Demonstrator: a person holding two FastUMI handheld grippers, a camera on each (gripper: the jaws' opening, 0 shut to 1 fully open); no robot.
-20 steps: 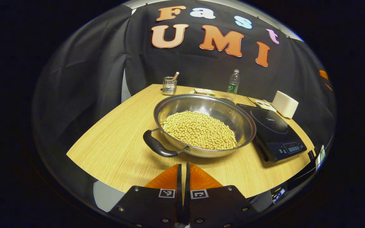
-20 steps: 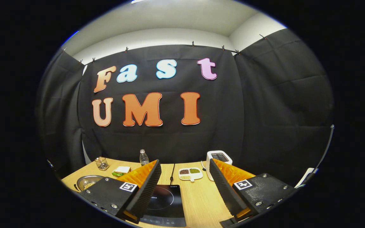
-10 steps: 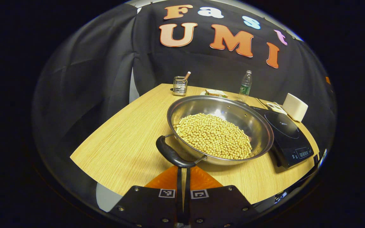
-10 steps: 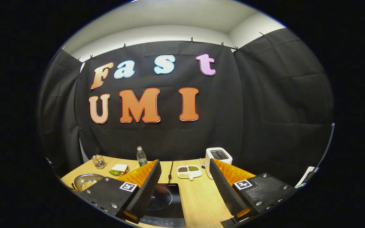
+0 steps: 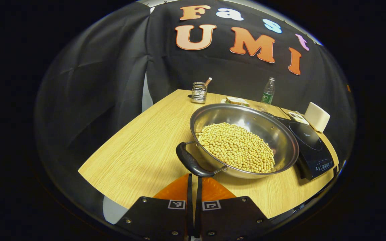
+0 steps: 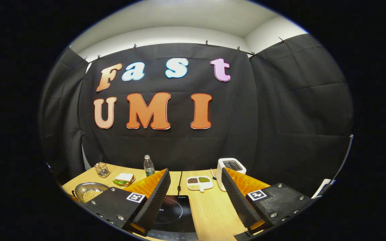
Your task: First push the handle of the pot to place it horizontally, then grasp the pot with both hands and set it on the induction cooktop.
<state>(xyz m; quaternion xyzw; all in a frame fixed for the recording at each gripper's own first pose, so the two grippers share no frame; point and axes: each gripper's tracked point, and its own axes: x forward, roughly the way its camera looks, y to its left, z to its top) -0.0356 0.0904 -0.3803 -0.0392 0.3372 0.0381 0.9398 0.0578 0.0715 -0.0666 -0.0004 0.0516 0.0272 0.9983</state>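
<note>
left gripper view: narrow left gripper [image 5: 193, 179] near pot [image 5: 243, 140] handle [image 5: 191, 164]; right gripper [image 6: 195, 187] wide above cooktop [image 6: 171, 214].

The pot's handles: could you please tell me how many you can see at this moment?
1. A black handle sits on the near rim of the pot, just ahead of the shut left gripper. A second handle on the far rim may be hidden.
</note>
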